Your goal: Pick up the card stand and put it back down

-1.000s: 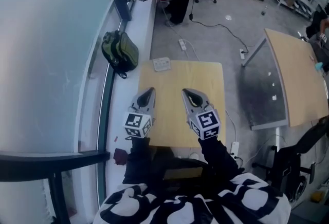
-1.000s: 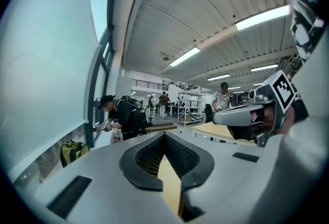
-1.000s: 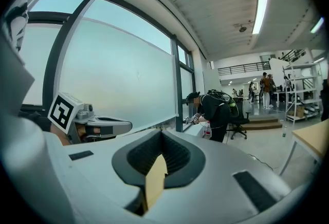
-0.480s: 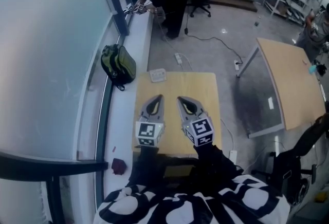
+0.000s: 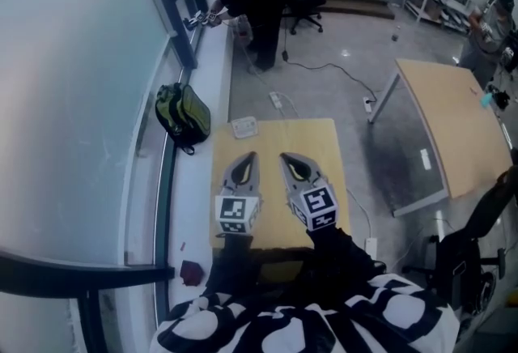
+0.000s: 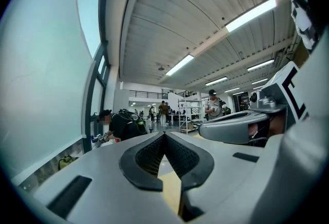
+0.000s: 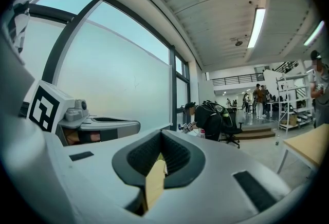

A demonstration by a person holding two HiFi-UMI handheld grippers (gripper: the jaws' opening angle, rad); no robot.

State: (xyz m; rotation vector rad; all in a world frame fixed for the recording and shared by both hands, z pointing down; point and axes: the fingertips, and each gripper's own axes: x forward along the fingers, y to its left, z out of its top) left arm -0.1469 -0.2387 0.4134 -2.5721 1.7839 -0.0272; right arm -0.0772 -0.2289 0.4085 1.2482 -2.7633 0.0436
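Jaws are pressed together, empty, on the grey left gripper [image 5: 245, 159] and grey right gripper [image 5: 290, 159], held side by side above a small light wooden table [image 5: 279, 137]. A small pale card stand [image 5: 244, 127] sits at its far left corner.

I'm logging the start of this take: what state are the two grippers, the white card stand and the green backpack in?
Grey two-jaw left gripper: shut, nothing between its jaws, above the light wooden table.
Grey two-jaw right gripper: shut, empty, beside the left one.
Small white card stand: resting at the table's far left corner, apart from both grippers.
Green backpack: lying on the window ledge, off the table.
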